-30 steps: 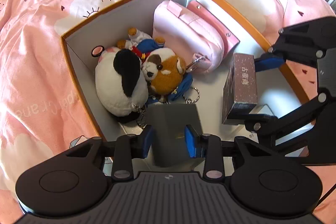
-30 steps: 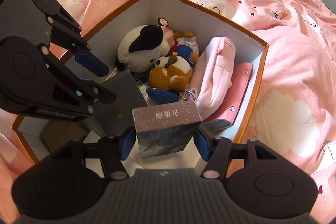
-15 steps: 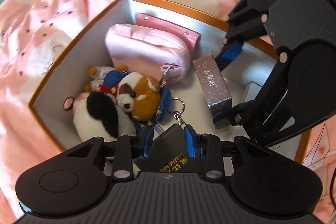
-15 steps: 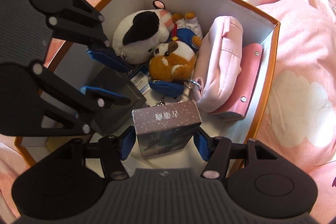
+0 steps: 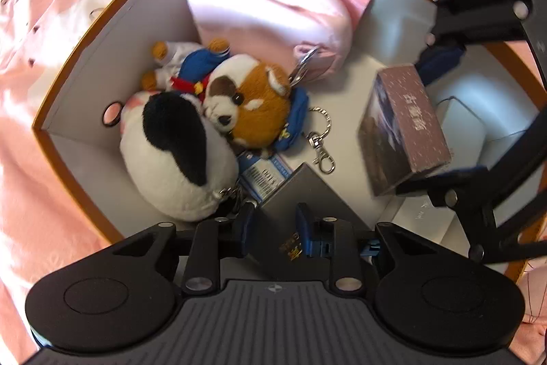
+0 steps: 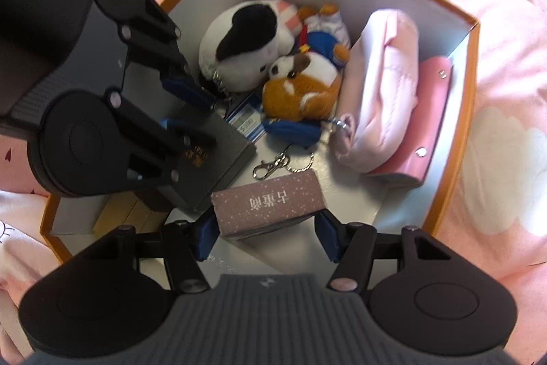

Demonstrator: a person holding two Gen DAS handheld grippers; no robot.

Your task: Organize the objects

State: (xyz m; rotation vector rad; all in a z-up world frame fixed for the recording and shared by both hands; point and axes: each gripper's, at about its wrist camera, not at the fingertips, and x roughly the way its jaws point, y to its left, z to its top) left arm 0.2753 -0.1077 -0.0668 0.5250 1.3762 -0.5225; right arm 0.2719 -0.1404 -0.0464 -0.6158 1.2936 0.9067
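An orange box with white walls sits on a pink bedspread. My left gripper points down into it. Its jaws are closing on a dark grey box with gold lettering, which is between the pads and low beside the white and black plush. My right gripper is shut on a mauve speckled box with printed characters, held just above the box floor.
Inside the box lie a brown and white plush dog, a pale pink pouch, a pink snap wallet, a metal key clasp and a blue tag card. A tan item sits in one corner.
My left gripper has sunk deeper into the orange box and rolled, carrying the dark grey box down beside the white plush. The right gripper has dropped slightly with the mauve box.
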